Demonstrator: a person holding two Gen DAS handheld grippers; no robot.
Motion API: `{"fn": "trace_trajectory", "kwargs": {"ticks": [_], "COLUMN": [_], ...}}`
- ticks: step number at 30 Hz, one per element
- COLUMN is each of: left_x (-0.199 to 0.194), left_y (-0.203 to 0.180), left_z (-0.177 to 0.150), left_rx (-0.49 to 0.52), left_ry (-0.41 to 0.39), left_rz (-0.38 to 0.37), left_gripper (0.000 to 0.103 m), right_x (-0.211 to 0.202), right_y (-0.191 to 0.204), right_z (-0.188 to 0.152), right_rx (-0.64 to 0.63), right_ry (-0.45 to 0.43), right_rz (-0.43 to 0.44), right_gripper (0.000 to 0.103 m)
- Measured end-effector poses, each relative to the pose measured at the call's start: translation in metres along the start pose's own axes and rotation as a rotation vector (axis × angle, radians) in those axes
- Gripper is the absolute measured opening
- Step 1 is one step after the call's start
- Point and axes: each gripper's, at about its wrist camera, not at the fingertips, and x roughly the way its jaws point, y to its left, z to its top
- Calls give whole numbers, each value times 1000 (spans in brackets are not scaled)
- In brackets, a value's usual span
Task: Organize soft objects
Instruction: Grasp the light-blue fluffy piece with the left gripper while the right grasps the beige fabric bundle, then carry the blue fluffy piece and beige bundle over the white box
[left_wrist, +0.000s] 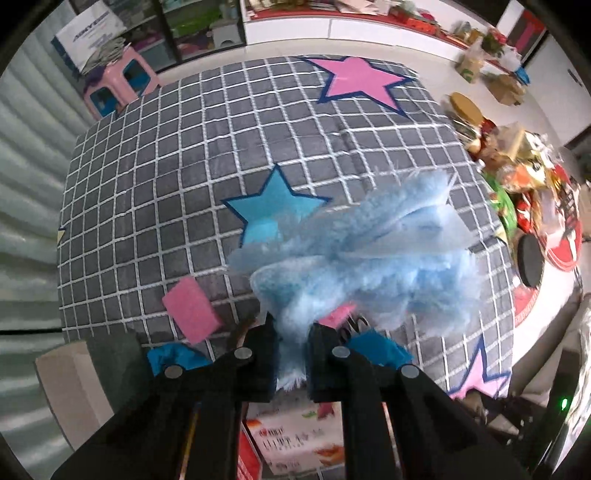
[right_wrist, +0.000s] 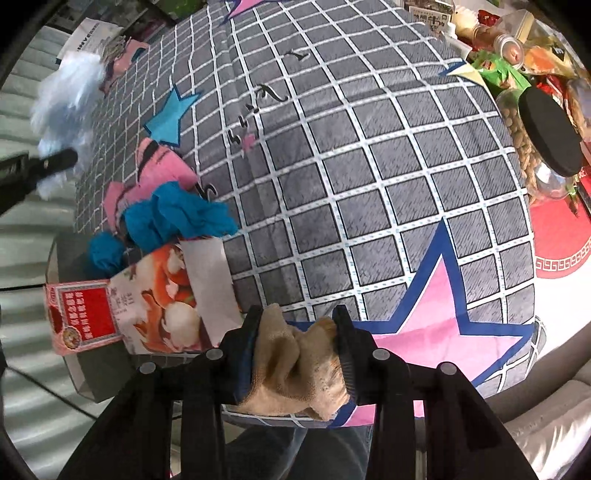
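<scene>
My left gripper (left_wrist: 291, 328) is shut on a fluffy light-blue duster (left_wrist: 369, 251) and holds it above the grey checked star-print cloth (left_wrist: 184, 166). From the right wrist view the duster (right_wrist: 66, 92) hangs at the far left, with the left gripper's fingers (right_wrist: 55, 162) below it. A pink sponge (left_wrist: 192, 314) lies on the cloth left of the fingers. Crumpled blue cloth (right_wrist: 177, 218) and pink sponges (right_wrist: 162, 170) lie near the table's left edge. My right gripper (right_wrist: 297, 317) is shut on a bunched beige cloth (right_wrist: 295, 365) over the pink star (right_wrist: 439, 325).
An open printed carton (right_wrist: 147, 306) sits off the table's near-left corner, beside the blue cloth. Jars (right_wrist: 546, 140) and snack packets (right_wrist: 498, 70) crowd the right edge. A pink stool (left_wrist: 118, 81) stands beyond the far left corner. A person's jeans show below the right gripper.
</scene>
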Motion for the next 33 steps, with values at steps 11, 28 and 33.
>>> {"fn": "trace_trajectory", "kwargs": {"ticks": [11, 28, 33], "left_x": [-24, -59, -72], "left_y": [-32, -10, 9], "left_z": [-57, -127, -136], "left_rx": [72, 32, -15], "left_ry": [-11, -45, -85], "left_rz": [-84, -108, -104], "left_gripper": [12, 12, 12], "right_x": [-20, -46, -53], "right_y": [23, 84, 112], "right_z": [-12, -13, -13], "right_rx": [-11, -135, -200], "right_ry": [-47, -90, -106], "right_rz": [-2, 1, 4], "right_gripper": [40, 40, 40]}}
